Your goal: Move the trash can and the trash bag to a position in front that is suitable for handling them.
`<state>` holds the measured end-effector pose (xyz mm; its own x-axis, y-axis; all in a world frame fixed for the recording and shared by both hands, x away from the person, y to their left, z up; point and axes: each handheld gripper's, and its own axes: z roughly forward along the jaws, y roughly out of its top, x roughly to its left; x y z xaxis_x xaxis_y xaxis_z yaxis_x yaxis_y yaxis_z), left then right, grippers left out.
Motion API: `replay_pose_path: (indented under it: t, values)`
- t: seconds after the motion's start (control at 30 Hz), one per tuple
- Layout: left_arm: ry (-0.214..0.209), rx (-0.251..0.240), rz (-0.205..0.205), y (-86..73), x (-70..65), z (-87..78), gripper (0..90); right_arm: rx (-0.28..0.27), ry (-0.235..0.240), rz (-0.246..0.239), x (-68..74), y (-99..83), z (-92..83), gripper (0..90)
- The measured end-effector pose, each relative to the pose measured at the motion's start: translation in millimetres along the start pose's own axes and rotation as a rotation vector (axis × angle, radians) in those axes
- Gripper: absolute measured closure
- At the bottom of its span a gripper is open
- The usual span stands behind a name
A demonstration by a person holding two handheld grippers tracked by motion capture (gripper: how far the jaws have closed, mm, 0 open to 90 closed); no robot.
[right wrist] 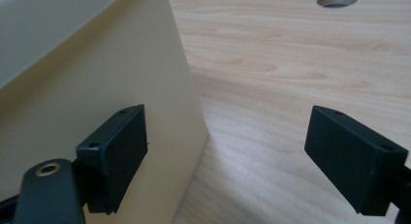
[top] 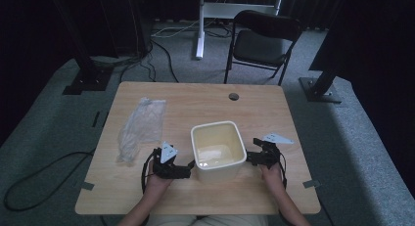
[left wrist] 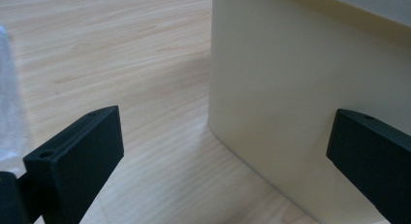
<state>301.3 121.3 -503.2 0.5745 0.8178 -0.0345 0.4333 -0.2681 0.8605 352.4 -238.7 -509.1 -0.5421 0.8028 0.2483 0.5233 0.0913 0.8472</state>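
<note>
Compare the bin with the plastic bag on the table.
The bin is cream, opaque and rigid, standing upright with its mouth open; the bag is clear, crumpled and lies flat. The bin sits near the table's front middle, between the left gripper and right gripper, both with jaws open; the bag lies to the left, beyond the left gripper. Both rest on the table, and neither is gripped.

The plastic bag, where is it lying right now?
In the high view the plastic bag lies flat on the table's left half, left of the cream tub and just beyond the left gripper.
</note>
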Motion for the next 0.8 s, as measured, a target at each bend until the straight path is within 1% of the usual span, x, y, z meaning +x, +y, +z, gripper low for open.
replay_pose_path:
  t: [0.1, 0.17, 0.2, 0.27, 0.33, 0.4, 0.53, 0.6, 0.7, 0.8]
  values:
    - [-0.005, 0.001, 0.0, -2.1, -3.6, -1.4, 0.2, 0.005, 0.018, 0.008, -0.6, -3.9, -5.2, 14.6]
    - [-0.009, 0.009, -0.006, -3.0, -5.9, -1.9, 0.1, 0.007, 0.022, -0.004, 0.1, -5.4, -8.8, 14.6]
    - [-0.011, 0.009, -0.003, -3.3, -7.2, -2.0, 0.2, 0.01, 0.02, -0.012, 0.3, -6.1, -11.2, 14.6]
    - [-0.013, 0.014, 0.01, -4.0, -11.5, -2.5, 0.2, 0.013, 0.022, -0.013, 0.1, -7.1, -14.6, 14.6]
    - [-0.023, 0.017, 0.009, -4.5, -14.7, -2.5, 0.1, 0.01, 0.022, -0.017, -0.7, -8.6, -18.3, 14.6]
    - [-0.024, 0.02, 0.01, -4.6, -18.1, -2.6, 0.1, 0.012, 0.025, -0.013, -2.2, -10.1, -21.4, 14.5]
    - [-0.046, 0.028, 0.012, -4.9, -25.7, -3.0, 0.1, 0.016, 0.035, 0.015, -5.5, -14.7, -28.6, 14.6]
    - [-0.051, 0.028, 0.019, -4.9, -30.3, -3.1, 0.1, 0.021, 0.038, 0.015, -7.1, -15.8, -32.0, 14.5]
    - [-0.059, 0.031, 0.031, -4.3, -36.2, -2.7, 0.1, 0.021, 0.032, 0.01, -9.4, -17.1, -36.6, 14.6]
    - [-0.064, 0.033, 0.038, -4.4, -40.8, -3.4, 0.2, 0.018, 0.03, 0.018, -11.3, -18.4, -39.2, 14.6]
